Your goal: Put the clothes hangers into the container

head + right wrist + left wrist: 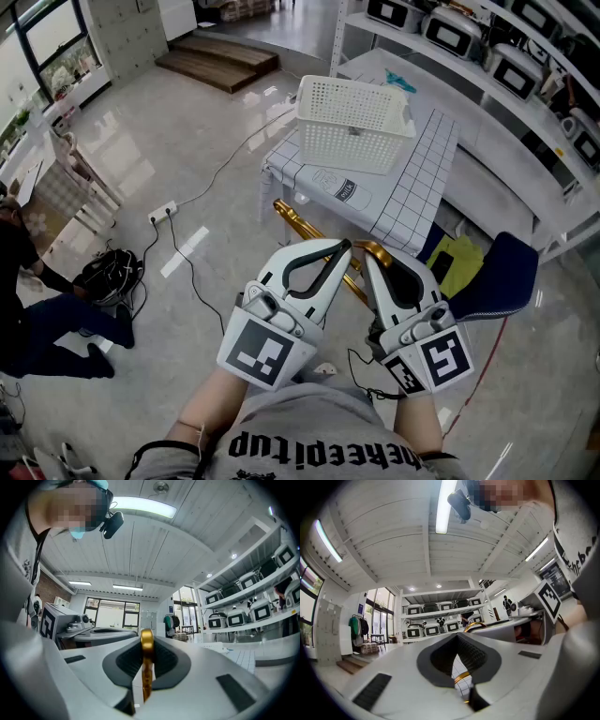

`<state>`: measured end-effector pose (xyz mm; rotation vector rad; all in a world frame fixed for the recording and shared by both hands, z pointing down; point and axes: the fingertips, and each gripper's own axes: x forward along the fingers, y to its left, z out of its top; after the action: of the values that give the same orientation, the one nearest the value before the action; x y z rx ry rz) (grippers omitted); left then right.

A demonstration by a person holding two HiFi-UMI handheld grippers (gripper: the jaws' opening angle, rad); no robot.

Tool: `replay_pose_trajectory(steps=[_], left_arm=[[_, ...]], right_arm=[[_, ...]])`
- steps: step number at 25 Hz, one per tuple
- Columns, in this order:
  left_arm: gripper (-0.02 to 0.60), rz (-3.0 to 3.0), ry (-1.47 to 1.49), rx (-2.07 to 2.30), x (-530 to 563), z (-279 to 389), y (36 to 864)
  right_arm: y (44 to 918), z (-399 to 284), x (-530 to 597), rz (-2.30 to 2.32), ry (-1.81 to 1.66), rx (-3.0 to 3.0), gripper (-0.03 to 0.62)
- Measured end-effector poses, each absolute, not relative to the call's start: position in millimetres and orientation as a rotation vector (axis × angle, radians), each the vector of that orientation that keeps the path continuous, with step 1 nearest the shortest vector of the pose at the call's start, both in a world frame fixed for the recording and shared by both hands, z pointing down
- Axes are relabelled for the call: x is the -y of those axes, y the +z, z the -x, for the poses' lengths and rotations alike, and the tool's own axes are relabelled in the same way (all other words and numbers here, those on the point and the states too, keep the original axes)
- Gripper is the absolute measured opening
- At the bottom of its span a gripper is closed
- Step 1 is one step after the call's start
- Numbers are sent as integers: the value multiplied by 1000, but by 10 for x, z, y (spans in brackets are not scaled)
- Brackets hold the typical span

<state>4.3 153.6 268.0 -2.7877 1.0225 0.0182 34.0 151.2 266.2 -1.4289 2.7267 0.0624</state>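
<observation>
While the right gripper (368, 260) is clamping its jaws on the gold clothes hanger (292, 223) at the frame's centre, the left gripper (343, 247) is hovering beside it, jaws pressed together on nothing. The white basket (352, 145) is sitting at upper centre on the checked table (424, 183). Pinched at one narrow spot, the hanger is probably risking a swivel and a snag on the basket's rim.

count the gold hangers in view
1 visible: the gold hanger is clamped in the jaws of the right gripper, its bar running toward the table with the white basket. More may be hidden behind that gripper.
</observation>
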Motion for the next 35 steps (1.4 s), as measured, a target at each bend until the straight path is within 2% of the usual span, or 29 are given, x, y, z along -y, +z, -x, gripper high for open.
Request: replay_pose_trajectory(steps=[25,35], left_arm=[[15,2720,-14,-1090,-1756,-634,2717],[15,2745,-21,-1096,-1493,-698,2736]], right_arm=[[2765,-967,-1680,1362,-6,-2729,35],[2769,-1077,-1439,1389,-3,-2715,35]])
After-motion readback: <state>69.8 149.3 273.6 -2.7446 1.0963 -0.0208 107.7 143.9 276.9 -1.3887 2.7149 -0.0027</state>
